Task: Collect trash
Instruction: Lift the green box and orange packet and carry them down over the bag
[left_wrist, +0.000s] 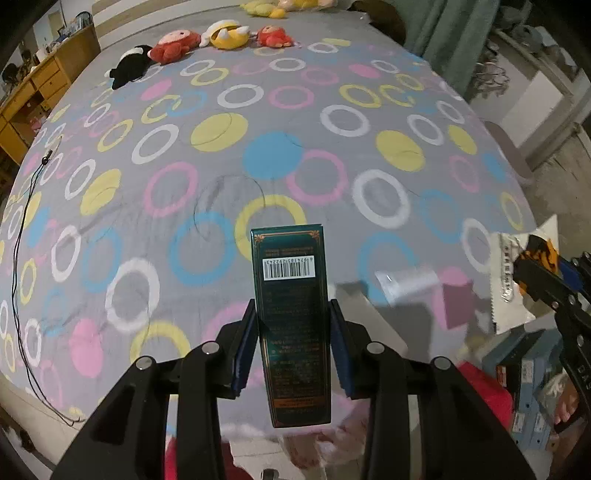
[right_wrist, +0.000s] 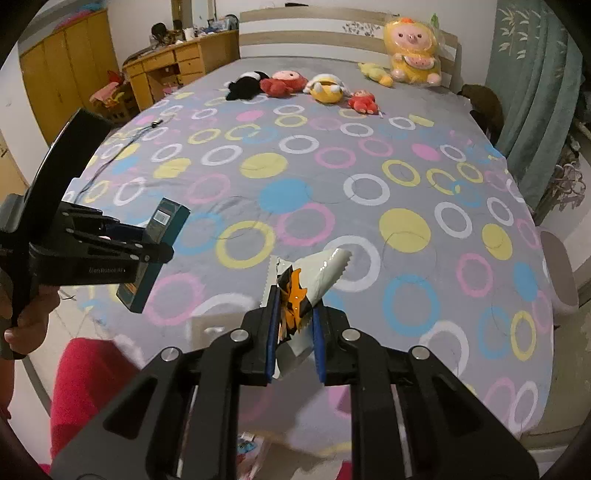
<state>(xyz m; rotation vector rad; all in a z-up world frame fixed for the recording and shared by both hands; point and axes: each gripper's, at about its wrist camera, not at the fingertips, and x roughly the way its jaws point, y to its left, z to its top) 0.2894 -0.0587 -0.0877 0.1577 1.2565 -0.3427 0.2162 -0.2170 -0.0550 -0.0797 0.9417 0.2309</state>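
My left gripper (left_wrist: 292, 314) is shut on a dark green carton (left_wrist: 293, 325) with a barcode label, held upright above the near edge of the bed. The same carton (right_wrist: 159, 254) and left gripper (right_wrist: 147, 240) show at the left of the right wrist view. My right gripper (right_wrist: 295, 314) is shut on a crumpled white, orange and black snack wrapper (right_wrist: 306, 284). That wrapper (left_wrist: 513, 284) and the right gripper (left_wrist: 535, 273) show at the right edge of the left wrist view.
The bed (right_wrist: 332, 177) has a grey cover with coloured rings. Several plush toys (right_wrist: 295, 85) lie near the headboard. A black cable (left_wrist: 22, 258) runs along the left side. A wooden desk (right_wrist: 166, 70) stands at the left, green curtains (right_wrist: 532, 92) at the right. Boxes (left_wrist: 524, 373) sit below.
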